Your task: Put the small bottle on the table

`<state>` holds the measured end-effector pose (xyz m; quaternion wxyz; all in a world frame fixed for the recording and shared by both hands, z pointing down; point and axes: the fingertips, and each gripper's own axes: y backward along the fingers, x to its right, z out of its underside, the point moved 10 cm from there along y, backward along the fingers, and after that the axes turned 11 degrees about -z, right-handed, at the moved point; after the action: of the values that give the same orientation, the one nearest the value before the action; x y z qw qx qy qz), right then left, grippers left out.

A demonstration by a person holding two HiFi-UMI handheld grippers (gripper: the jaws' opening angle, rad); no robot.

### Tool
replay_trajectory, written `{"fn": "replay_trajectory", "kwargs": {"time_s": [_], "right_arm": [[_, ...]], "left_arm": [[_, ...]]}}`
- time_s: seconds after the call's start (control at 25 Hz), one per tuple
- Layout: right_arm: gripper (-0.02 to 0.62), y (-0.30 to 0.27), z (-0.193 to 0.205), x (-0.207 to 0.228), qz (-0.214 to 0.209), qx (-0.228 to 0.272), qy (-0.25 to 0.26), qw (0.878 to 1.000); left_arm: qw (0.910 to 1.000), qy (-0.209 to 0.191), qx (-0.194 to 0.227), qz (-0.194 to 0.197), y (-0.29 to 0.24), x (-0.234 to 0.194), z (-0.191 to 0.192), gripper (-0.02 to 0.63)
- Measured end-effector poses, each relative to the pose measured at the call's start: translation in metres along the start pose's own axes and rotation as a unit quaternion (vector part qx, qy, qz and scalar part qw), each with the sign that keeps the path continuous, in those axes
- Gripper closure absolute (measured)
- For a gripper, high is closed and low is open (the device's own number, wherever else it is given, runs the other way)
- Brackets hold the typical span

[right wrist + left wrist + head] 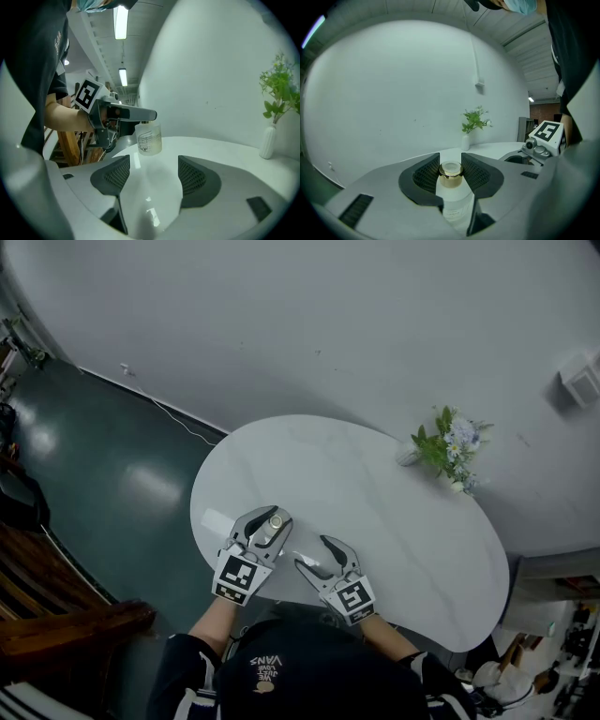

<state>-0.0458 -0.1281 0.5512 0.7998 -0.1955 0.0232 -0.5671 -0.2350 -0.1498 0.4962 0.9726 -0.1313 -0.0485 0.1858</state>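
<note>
Jaws of my left gripper [451,168] are clamped on the gold cap of the small bottle [150,138], upright just above the table [394,521], right gripper [153,171] gaping empty; placing step, I judge: lower, then release

Base of small bottle [452,197] behind fingers [425,176] of left gripper [450,160]

The right gripper [152,176] hangs over the white table [225,154], its jaws apart with only bare tabletop between them. Beyond it, toward the left, the left gripper [140,115] clasps the small bottle [149,139] by its top; the bottle is clear, with a printed label. At the far right stands a white vase [268,140] of greenery.
</note>
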Motion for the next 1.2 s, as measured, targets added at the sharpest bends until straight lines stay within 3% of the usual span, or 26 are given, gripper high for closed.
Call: {"fn": "replay_trajectory", "kwargs": {"time_s": [1.2], "right_arm": [[0.31, 0.03, 0.023, 0.006, 0.126, -0.005, -0.083, 0.988]], "left_arm": [[0.9998, -0.008, -0.001, -0.016, -0.13, -0.059, 0.048, 0.449]]}}
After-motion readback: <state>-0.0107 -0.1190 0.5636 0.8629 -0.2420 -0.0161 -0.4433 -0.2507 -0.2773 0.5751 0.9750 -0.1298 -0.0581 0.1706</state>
